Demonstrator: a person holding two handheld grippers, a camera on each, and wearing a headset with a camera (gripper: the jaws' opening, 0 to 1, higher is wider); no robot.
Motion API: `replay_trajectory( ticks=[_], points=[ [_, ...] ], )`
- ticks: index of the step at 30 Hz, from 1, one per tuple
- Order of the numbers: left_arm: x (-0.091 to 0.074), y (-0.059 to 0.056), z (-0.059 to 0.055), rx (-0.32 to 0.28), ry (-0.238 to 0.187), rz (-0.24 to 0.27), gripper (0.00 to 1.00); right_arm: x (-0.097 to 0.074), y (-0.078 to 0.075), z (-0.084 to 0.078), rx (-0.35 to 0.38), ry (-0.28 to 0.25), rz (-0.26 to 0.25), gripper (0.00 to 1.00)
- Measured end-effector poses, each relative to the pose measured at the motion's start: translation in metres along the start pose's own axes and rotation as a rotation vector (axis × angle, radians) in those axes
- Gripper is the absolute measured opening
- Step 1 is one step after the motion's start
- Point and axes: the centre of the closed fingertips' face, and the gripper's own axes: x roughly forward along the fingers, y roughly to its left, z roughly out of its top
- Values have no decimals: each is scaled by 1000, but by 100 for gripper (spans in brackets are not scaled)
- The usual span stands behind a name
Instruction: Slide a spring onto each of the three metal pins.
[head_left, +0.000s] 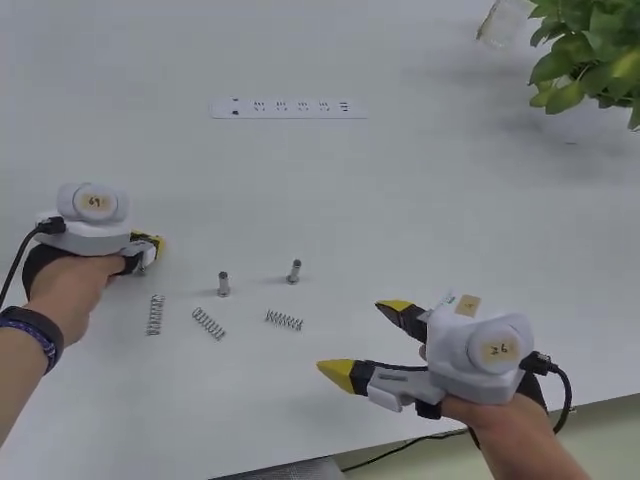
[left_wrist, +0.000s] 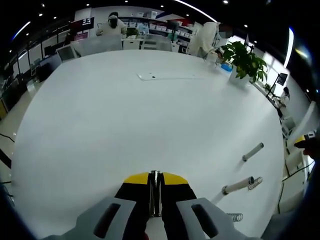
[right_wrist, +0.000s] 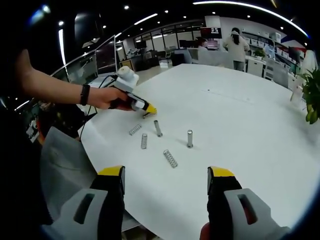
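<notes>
My left gripper (head_left: 148, 250) is at the left of the table, shut on a metal pin (left_wrist: 156, 192) that stands between its yellow-tipped jaws. Two more pins stand upright on the white table (head_left: 420, 200): one pin (head_left: 223, 284) in the middle and another pin (head_left: 294, 271) to its right. Three springs lie in front of them: a left spring (head_left: 154, 314), a middle spring (head_left: 208, 323) and a right spring (head_left: 283, 320). My right gripper (head_left: 365, 340) hovers open near the front edge, right of the springs, holding nothing. In the right gripper view, the left gripper (right_wrist: 145, 109) sits beyond the springs.
A white power strip (head_left: 288, 108) lies at the back of the table. A green plant (head_left: 585, 50) stands at the back right corner. The table's front edge (head_left: 300, 468) runs just below my right hand. A black cable (head_left: 400, 450) hangs off it.
</notes>
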Motion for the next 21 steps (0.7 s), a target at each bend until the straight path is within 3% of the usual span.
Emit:
replay_trajectory(
  ticks=[21],
  points=[
    [-31,4,12,17,-53,16,0,2,9,7,-39,-8,23,68]
  ],
)
